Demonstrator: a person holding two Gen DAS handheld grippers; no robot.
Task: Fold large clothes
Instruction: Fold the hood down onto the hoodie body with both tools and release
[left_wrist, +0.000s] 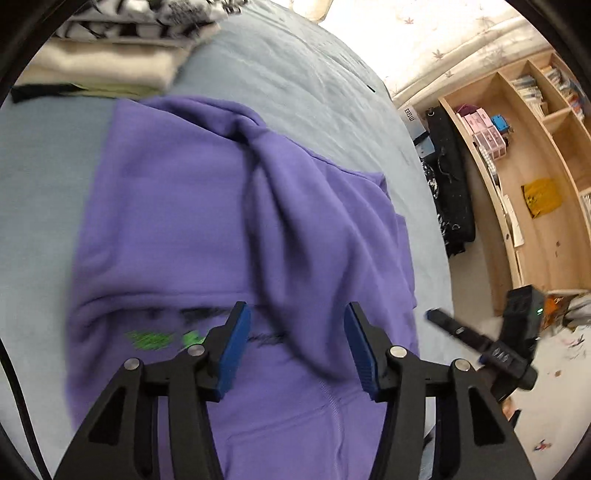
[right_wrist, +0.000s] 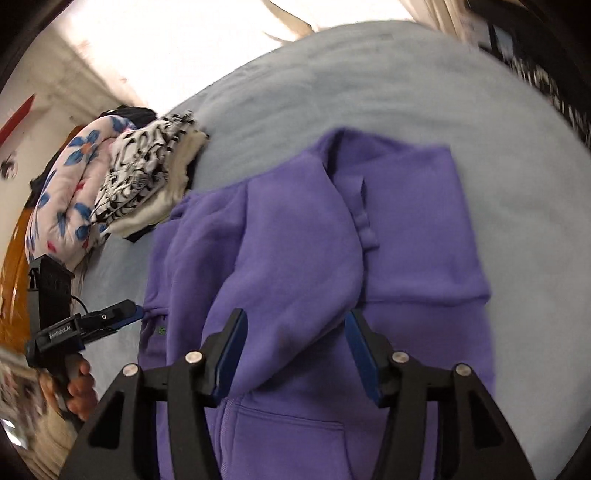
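Big light blue bed (left_wrist: 303, 74) under everything, and the purple hoodie (left_wrist: 207, 206) lies on it partly folded, one sleeve (left_wrist: 280, 206) draped across the body. A stack of folded clothes (right_wrist: 147, 173) sits just beside its edge, floral quilt (right_wrist: 70, 184) behind that. Wooden shelves (left_wrist: 524, 177) stand off to the side past the bed. My left gripper (left_wrist: 295, 343) and right gripper (right_wrist: 293, 350) both hang over the hoodie with fingers (left_wrist: 236, 343) spread apart, nothing between them.
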